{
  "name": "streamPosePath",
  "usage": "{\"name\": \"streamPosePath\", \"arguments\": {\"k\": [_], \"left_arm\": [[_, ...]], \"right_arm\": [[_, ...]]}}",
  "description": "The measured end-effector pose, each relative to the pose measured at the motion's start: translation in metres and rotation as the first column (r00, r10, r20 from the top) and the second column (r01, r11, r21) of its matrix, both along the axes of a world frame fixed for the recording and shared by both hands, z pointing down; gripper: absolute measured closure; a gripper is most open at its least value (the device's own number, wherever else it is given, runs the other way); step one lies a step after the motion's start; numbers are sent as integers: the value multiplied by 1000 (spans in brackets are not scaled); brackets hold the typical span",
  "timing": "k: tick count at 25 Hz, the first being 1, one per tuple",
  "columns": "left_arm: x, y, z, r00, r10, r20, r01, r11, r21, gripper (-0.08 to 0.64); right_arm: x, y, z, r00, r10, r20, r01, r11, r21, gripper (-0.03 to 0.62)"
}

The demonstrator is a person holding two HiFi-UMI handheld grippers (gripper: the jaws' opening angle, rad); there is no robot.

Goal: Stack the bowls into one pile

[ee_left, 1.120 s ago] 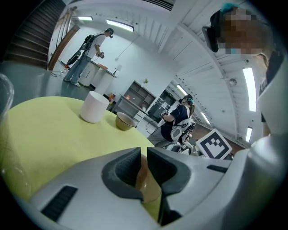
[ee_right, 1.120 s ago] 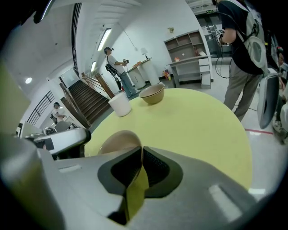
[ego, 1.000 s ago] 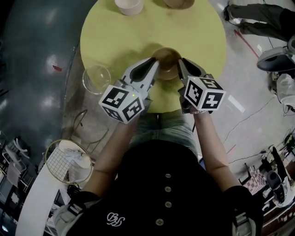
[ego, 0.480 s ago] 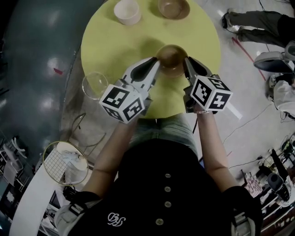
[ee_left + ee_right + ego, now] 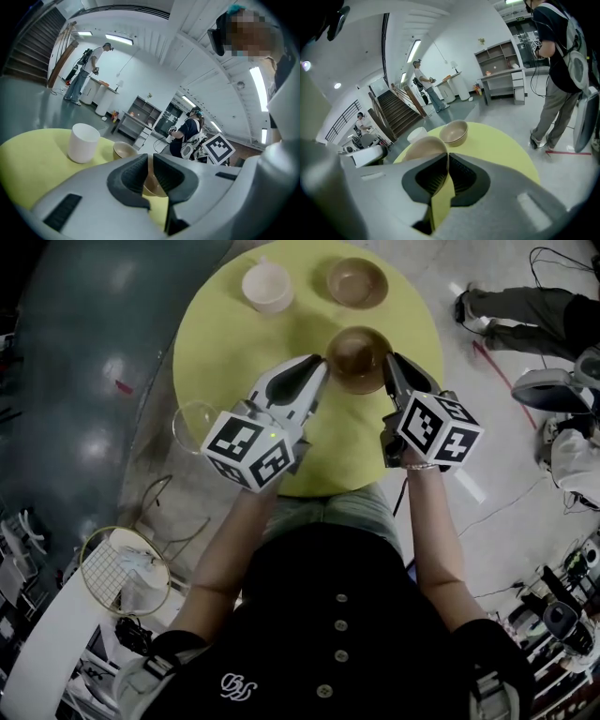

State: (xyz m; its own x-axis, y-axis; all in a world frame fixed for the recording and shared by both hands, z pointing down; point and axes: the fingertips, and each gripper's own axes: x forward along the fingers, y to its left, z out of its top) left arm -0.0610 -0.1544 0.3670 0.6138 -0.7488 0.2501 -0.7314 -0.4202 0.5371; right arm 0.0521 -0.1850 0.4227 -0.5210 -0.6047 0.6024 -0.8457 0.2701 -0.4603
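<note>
A brown bowl [image 5: 359, 359] hangs above the round yellow-green table [image 5: 234, 343], held at opposite rims by both grippers. My left gripper [image 5: 319, 364] is shut on its left rim, and the thin rim shows between the pads in the left gripper view [image 5: 149, 172]. My right gripper [image 5: 389, 360] is shut on the right rim [image 5: 446, 161], with the bowl's tan inside [image 5: 424, 149] just beyond it. At the table's far side stand a tan bowl [image 5: 357, 281] and a white bowl [image 5: 266, 285], side by side and apart.
A clear glass bowl [image 5: 194, 421] sits at the table's left edge. A wire basket [image 5: 125, 568] stands on the floor at lower left. A person's legs [image 5: 525, 306] and cables lie to the right of the table.
Both grippers, with the brown bowl between them, have risen and moved away from me toward the two far bowls. The grips have not changed.
</note>
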Motion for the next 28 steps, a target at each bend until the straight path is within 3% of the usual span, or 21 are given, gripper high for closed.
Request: {"name": "streamPosePath", "arguments": {"k": [13, 28], "left_arm": [[-5, -24, -5, 997, -80, -8, 80, 997, 11, 520], [6, -37, 27, 998, -65, -19, 64, 994, -88, 520]], "right_arm": [[7, -55, -13, 1000, -12, -8, 13, 999, 42, 578], [-2, -122, 3, 999, 21, 25, -22, 999, 49, 578]]}}
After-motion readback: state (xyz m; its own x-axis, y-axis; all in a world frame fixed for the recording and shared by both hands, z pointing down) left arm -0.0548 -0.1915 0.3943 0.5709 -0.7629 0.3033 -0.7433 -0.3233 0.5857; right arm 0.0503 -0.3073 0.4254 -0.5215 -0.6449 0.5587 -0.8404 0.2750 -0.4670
